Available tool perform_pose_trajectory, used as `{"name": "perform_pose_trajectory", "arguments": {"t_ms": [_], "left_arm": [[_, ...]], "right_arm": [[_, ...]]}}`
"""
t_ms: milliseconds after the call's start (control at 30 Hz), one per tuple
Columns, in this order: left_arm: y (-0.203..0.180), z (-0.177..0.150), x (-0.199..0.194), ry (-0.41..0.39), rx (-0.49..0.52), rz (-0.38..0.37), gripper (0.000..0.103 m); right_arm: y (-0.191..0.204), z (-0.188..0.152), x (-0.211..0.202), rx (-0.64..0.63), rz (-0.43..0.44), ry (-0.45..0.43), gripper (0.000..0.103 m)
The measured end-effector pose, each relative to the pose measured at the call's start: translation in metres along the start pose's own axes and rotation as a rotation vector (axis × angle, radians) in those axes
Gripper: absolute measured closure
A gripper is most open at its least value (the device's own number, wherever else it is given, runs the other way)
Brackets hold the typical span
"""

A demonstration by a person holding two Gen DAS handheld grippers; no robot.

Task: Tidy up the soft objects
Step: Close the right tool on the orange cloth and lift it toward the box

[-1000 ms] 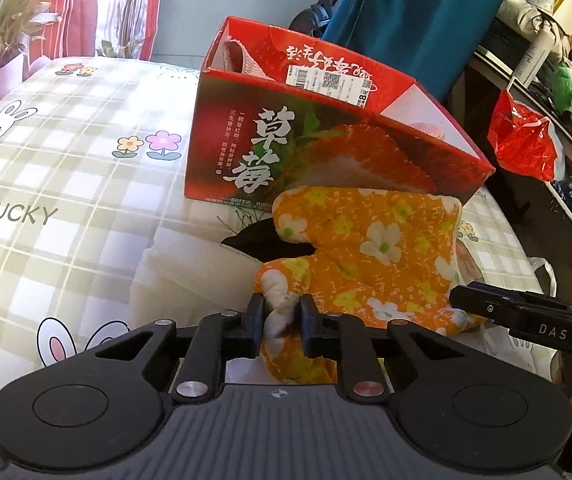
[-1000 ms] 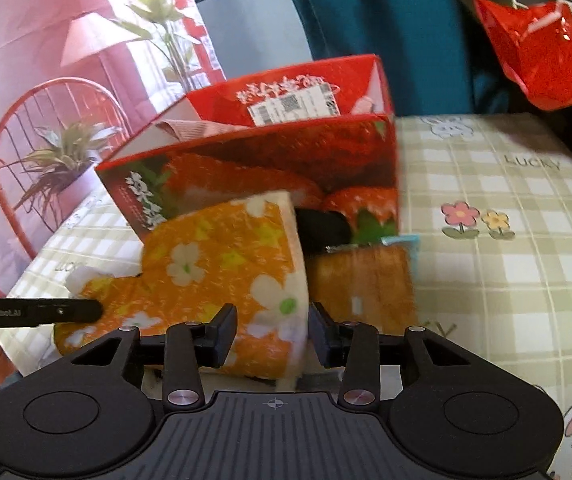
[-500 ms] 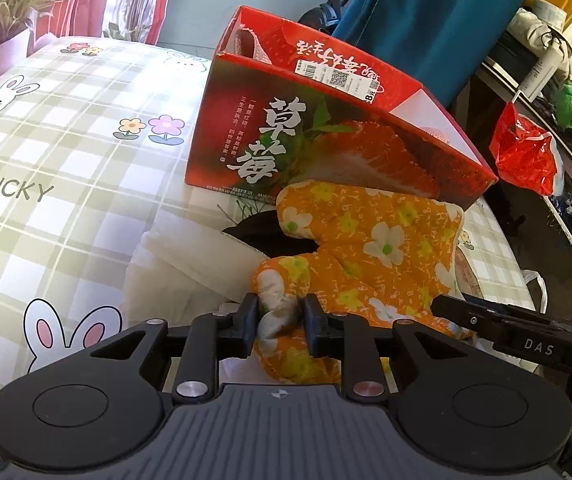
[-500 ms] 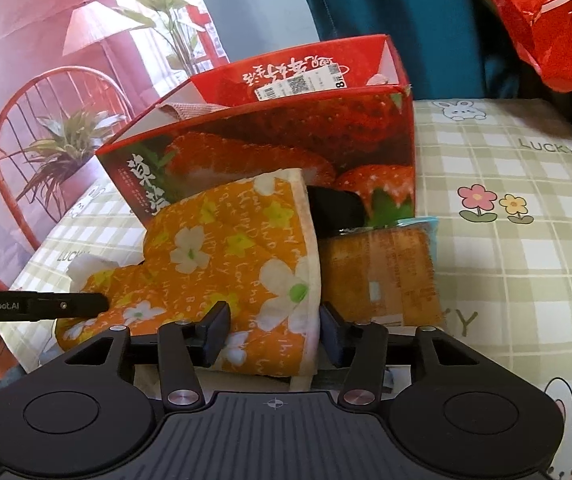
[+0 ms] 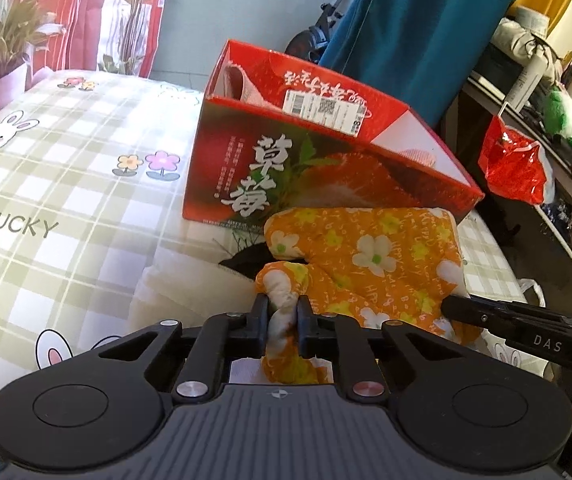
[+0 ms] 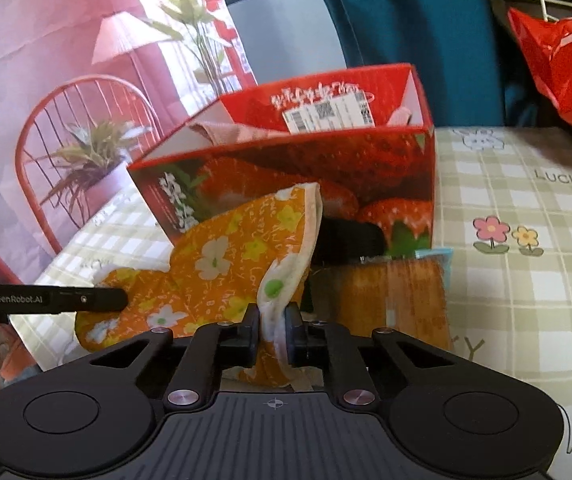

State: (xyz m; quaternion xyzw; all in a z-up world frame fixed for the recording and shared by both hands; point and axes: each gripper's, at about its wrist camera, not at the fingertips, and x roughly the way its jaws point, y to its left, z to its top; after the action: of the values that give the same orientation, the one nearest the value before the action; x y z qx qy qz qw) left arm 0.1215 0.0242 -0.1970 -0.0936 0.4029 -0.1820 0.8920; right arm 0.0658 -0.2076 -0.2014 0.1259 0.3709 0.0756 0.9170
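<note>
From the left wrist view, the left gripper [image 5: 281,314] is clamped on the thumb end of an orange floral oven mitt [image 5: 370,256], which lies on the checked bedspread [image 5: 65,184] just in front of the red strawberry box [image 5: 310,168]. The right gripper's finger shows at the mitt's far edge.

From the right wrist view, the right gripper [image 6: 273,326] is pinched on the mitt's white-lined cuff edge, which stands up between its jaws. Beside the mitt lies a brown packet [image 6: 394,296], with something black behind it against the box.

The step in hand looks like a two-handed pickup of the mitt. Next, both grippers would need to lift together and carry it over the box's open top.
</note>
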Motion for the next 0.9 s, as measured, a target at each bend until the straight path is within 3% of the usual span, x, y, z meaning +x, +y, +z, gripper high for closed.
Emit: {"name": "perform_pose_trajectory", "arguments": {"t_ms": [400,900], "left_arm": [[0.001,0.004,-0.012,-0.046,0.005,-0.014,0.09],[-0.018,0.042,-0.047,-0.22,0.117,-0.017,0.09]], "right_arm": [[0.008,0.003,-0.014,-0.021,0.04,-0.06,0.092],[0.021,0.023,-0.034,-0.073,0.041,-0.201,0.092]]}}
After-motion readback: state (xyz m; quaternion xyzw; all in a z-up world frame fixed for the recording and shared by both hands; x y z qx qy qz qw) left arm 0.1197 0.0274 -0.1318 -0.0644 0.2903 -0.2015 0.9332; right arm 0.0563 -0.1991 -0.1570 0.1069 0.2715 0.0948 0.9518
